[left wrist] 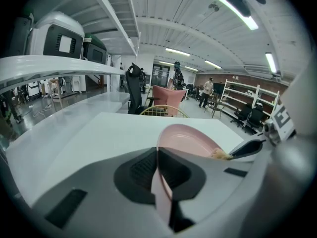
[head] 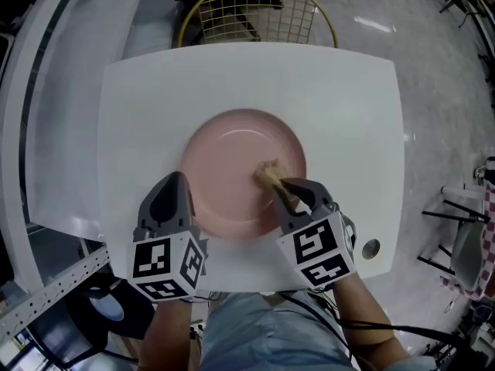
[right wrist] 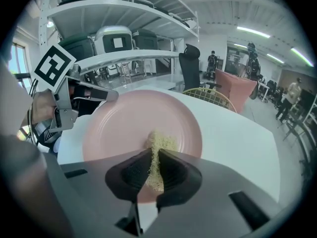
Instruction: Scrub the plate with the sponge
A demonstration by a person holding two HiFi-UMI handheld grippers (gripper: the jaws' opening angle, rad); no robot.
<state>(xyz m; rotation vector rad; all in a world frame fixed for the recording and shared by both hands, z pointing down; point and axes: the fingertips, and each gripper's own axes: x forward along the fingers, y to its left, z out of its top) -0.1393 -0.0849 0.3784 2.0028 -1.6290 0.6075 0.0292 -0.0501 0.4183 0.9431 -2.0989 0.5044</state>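
A round pink plate (head: 232,161) lies in the middle of the white table (head: 340,114). My left gripper (head: 179,188) is shut on the plate's near-left rim; the left gripper view shows the pink rim (left wrist: 161,192) pinched between its jaws, the plate tilted up. My right gripper (head: 288,190) is shut on a tan sponge (head: 271,175), whose free end presses on the plate's inner right part. In the right gripper view the sponge (right wrist: 157,155) sticks out from the jaws onto the plate (right wrist: 124,128), with the left gripper (right wrist: 99,94) at the plate's far left edge.
A yellow wire chair (head: 255,10) stands behind the table's far edge. A small round hole (head: 371,247) sits in the table's near right corner. White shelving (head: 54,91) runs along the left. A person's legs (head: 263,331) are below the near edge.
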